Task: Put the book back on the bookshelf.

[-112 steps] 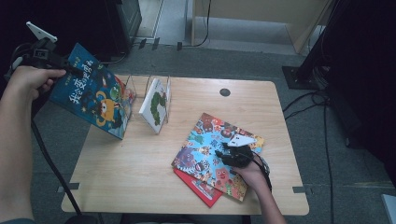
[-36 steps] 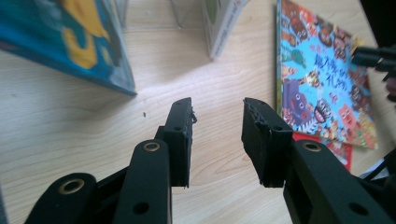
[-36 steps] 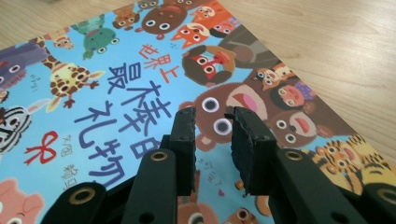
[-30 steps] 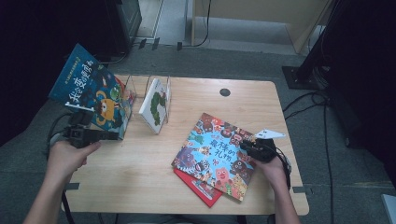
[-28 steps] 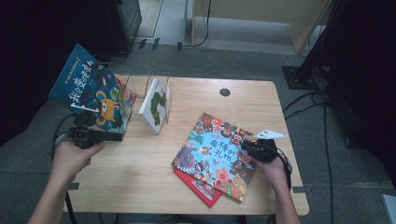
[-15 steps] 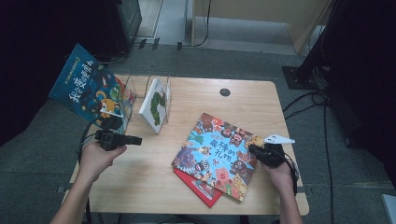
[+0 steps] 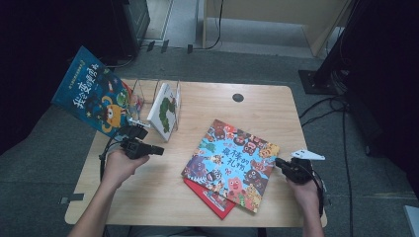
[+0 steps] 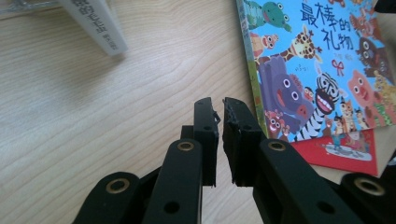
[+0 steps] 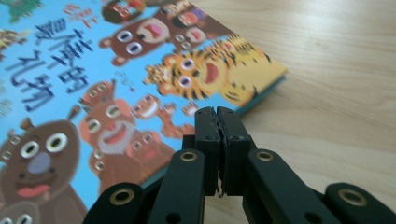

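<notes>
**Inspector:** Where does the blue picture book with cartoon animals on its cover (image 7: 231, 163) lie?

**Assistant:** Flat on the light wooden tabletop (image 7: 158, 197), right of the middle and towards the near edge, turned at an angle to the edges. It rests on a red book (image 7: 212, 201), whose corner shows beneath its near-left side. In the left gripper view the red cover (image 8: 348, 151) juts out below the blue one (image 8: 317, 70).

**Inspector:** The right gripper?

**Assistant:** The right gripper (image 7: 282, 165) sits just beside the book's right edge, near the right edge of the tabletop. In the right gripper view its tip (image 9: 217, 116) is over the tiger corner of the cover (image 9: 107, 88). The jaws have just been closing and are now pressed together with nothing between them. Whether they touch the book cannot be told.

**Inspector:** And the left gripper?

**Assistant:** The left gripper (image 7: 157, 150) is held over the left half of the tabletop, pointing towards the book and well apart from it. Its own view (image 8: 218, 112) shows bare wood beneath. The jaws have just been closing; a thin slit remains, nothing is between them.

**Inspector:** Surroundings?

**Assistant:** A wire book rack (image 7: 148, 94) stands at the far-left corner. A white book with a green picture (image 7: 165, 109) leans in it, and a dark blue book with an orange figure (image 7: 96, 94) leans out past the left edge. A small dark round disc (image 7: 238, 98) sits by the far edge.
</notes>
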Available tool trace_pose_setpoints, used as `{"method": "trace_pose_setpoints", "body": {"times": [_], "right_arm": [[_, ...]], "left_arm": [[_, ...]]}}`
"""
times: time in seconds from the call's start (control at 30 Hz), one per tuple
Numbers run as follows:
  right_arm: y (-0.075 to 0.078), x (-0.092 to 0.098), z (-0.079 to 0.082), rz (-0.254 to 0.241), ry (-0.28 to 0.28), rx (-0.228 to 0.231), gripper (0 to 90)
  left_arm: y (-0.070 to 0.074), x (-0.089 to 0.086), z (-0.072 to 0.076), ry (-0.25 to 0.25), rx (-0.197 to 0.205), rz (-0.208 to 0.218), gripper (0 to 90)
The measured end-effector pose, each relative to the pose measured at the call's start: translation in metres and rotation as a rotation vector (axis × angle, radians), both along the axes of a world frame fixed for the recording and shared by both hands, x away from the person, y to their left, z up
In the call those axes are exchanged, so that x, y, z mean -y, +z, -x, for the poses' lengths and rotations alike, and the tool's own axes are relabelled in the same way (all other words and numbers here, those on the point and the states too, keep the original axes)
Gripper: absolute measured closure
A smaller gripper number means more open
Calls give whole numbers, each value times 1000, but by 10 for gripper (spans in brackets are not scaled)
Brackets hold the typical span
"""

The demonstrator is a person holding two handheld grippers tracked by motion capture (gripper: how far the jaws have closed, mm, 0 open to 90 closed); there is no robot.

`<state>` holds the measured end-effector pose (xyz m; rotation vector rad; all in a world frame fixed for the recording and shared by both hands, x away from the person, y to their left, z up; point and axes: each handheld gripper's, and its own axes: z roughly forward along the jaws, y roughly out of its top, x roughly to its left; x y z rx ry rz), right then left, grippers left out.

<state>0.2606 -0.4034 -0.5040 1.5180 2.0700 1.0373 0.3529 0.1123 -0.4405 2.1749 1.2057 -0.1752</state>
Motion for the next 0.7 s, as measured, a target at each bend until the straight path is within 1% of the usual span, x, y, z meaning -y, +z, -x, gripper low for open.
{"method": "trace_pose_setpoints", "body": {"times": [0.03,0.1,0.17,0.23,0.3,0.43,0.53,0.63,0.7], "right_arm": [[-1,2,1,0,-6,-5,880],[-2,3,1,-17,-7,-9,880],[-4,-1,0,-11,12,-21,893],[-4,-4,0,11,11,-12,899],[-3,-5,0,11,8,-5,900],[-3,-8,-3,0,2,5,900],[-4,-12,-8,-13,12,10,900],[-4,-16,-13,-11,24,14,900],[-4,-19,-16,-12,26,14,900]], "left_arm": [[-1,2,0,-7,4,-5,844],[-5,7,0,-17,0,7,843],[-9,12,0,-30,-2,6,843],[-14,17,2,-37,-1,7,840],[-19,21,3,-49,-6,10,839],[-27,29,6,-54,-11,5,829],[-31,35,9,-62,-6,-2,828],[-35,38,12,-62,-10,-5,828],[-39,40,14,-68,-12,-15,817]]}}
